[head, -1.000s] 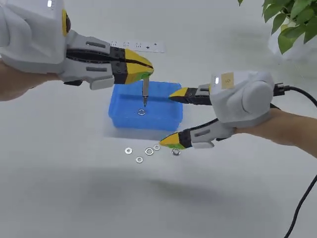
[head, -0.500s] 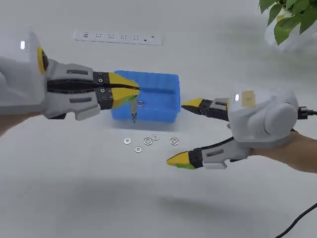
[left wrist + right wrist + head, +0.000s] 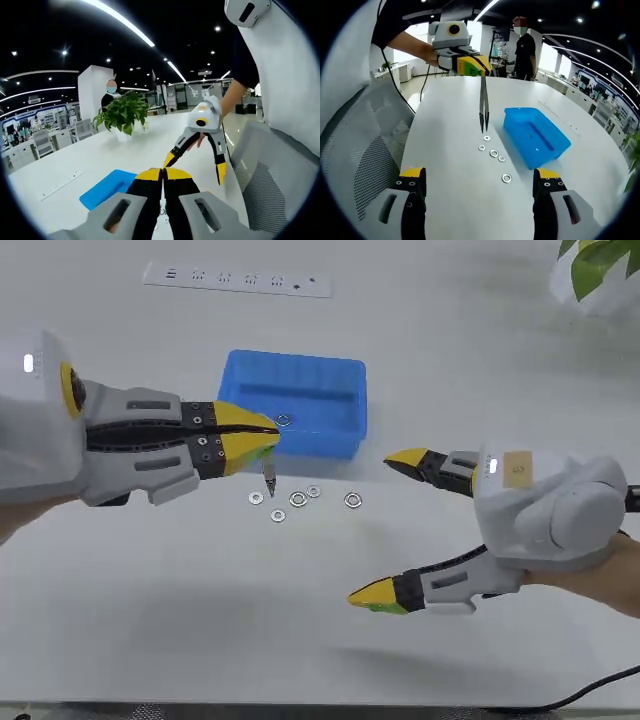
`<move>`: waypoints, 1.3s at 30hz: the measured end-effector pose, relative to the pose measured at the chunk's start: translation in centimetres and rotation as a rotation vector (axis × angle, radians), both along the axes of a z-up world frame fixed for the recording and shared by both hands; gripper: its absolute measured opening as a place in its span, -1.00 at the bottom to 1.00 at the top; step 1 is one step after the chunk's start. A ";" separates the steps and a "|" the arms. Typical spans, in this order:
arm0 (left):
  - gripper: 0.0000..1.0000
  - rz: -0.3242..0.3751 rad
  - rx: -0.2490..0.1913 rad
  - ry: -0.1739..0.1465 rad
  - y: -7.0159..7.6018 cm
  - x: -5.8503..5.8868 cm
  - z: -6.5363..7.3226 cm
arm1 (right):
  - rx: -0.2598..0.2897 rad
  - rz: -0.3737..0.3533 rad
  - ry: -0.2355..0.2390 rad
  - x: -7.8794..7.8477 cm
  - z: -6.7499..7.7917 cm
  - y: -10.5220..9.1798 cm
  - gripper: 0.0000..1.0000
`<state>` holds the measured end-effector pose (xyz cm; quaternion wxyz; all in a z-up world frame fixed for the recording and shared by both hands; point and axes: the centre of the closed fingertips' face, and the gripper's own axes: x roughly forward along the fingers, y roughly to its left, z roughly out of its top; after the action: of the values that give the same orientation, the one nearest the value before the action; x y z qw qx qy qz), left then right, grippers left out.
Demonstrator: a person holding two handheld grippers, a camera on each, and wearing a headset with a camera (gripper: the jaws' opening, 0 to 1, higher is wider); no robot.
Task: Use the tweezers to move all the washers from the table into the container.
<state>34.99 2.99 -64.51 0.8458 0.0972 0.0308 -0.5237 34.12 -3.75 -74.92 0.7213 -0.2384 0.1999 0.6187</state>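
Observation:
My left gripper point(image 3: 270, 432) is shut on a pair of metal tweezers point(image 3: 268, 476), which point down with their tips just above the table beside the leftmost washer point(image 3: 256, 498). Several washers point(image 3: 298, 500) lie in a loose cluster in front of the blue container point(image 3: 320, 445). One washer point(image 3: 284, 421) lies inside it. My right gripper point(image 3: 385, 527) is open and holds nothing, to the right of the cluster and nearer me. In the right gripper view the tweezers point(image 3: 483, 107) hang from the left gripper point(image 3: 465, 62) over the washers point(image 3: 493, 153), next to the container point(image 3: 530, 150).
A white power strip point(image 3: 237, 280) lies at the far edge of the white table. A potted plant point(image 3: 600, 265) stands at the far right. A mesh chair point(image 3: 365, 150) stands beside the table, and a person point(image 3: 524, 47) stands beyond it.
My left gripper has carried the tweezers from over the container down to the washers on the table. The right gripper has drawn back toward me and to the right.

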 end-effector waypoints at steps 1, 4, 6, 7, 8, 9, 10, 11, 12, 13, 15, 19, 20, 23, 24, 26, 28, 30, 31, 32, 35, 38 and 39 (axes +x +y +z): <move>-0.92 -0.003 0.000 0.002 0.0 -0.1 -0.2 | 0.005 -0.008 0.006 0.1 0.0 0.0 0.83; -0.92 -0.015 0.008 0.016 0.0 -0.3 -1.1 | 0.017 -0.021 0.021 0.3 -0.1 0.0 0.88; -0.92 -0.011 0.000 0.030 0.2 -0.4 -1.4 | 0.027 -0.032 0.031 0.4 -0.2 0.1 0.91; -0.92 -0.008 -0.004 0.034 0.3 -0.5 -1.4 | 0.032 -0.037 0.040 0.4 -0.4 0.2 0.96; -0.92 -0.006 -0.008 0.039 0.3 -0.5 -1.5 | 0.033 -0.040 0.048 0.4 -0.5 0.3 0.99; -0.92 -0.004 -0.013 0.046 0.4 -0.6 -1.6 | 0.032 -0.042 0.055 0.3 -0.7 0.3 1.00; -0.92 -0.002 -0.016 0.052 0.4 -0.6 -1.7 | 0.030 -0.043 0.055 0.3 -0.9 0.4 1.00; -0.92 -0.002 -0.019 0.057 0.4 -0.6 -1.8 | 0.029 -0.042 0.055 0.3 -1.1 0.4 1.00; -0.92 -0.001 -0.021 0.064 0.5 -0.5 -2.0 | 0.028 -0.038 0.055 0.2 -1.2 0.4 1.00; -0.92 0.002 -0.021 0.069 0.4 -0.5 -2.2 | 0.027 -0.034 0.063 0.1 -1.5 0.5 1.00; -0.92 0.010 -0.019 0.071 0.4 -0.3 -2.4 | 0.025 -0.028 0.071 -0.2 -1.7 0.7 1.00; -0.92 0.025 -0.042 0.069 0.3 0.1 -2.1 | 0.036 -0.026 0.084 -0.5 -1.8 1.0 1.00; -0.92 0.023 -0.044 0.070 0.2 0.1 -2.1 | 0.039 -0.027 0.088 -0.6 -1.8 1.0 1.00; -0.92 0.015 -0.040 0.076 -0.1 0.2 -2.4 | 0.045 -0.029 0.092 -0.6 -1.9 1.1 1.00; -0.92 0.014 -0.039 0.078 -0.2 0.2 -2.5 | 0.044 -0.027 0.093 -0.7 -2.0 1.1 1.00; -0.92 0.013 -0.039 0.079 -0.3 0.3 -2.7 | 0.037 -0.022 0.089 -0.7 -2.2 1.0 1.00; -0.92 0.006 -0.030 0.075 -0.5 0.3 -2.9 | 0.032 -0.021 0.094 -0.7 -2.4 0.8 1.00; -0.92 0.005 -0.028 0.078 -0.6 0.3 -3.0 | 0.035 -0.025 0.099 -0.7 -2.4 0.6 1.00; -0.92 0.005 -0.027 0.079 -0.6 0.4 -3.2 | 0.034 -0.028 0.103 -0.7 -2.4 0.6 1.00; -0.92 0.004 -0.026 0.080 -0.6 0.4 -3.2 | 0.034 -0.028 0.105 -0.7 -2.4 0.5 1.00; -0.92 -0.002 -0.020 0.083 -0.9 0.4 -3.7 | 0.031 -0.032 0.112 -0.7 -2.6 0.4 0.99; -0.92 -0.002 -0.015 0.082 -1.0 0.4 -3.9 | 0.025 -0.034 0.115 -0.5 -2.7 0.4 0.99; -0.92 -0.001 -0.016 0.083 -1.0 0.5 -3.9 | 0.029 -0.036 0.118 -0.5 -2.7 0.4 0.99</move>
<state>35.44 2.04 -68.43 0.8441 0.0688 0.0615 -0.5281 33.61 -3.33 -77.60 0.7228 -0.1874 0.2373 0.6214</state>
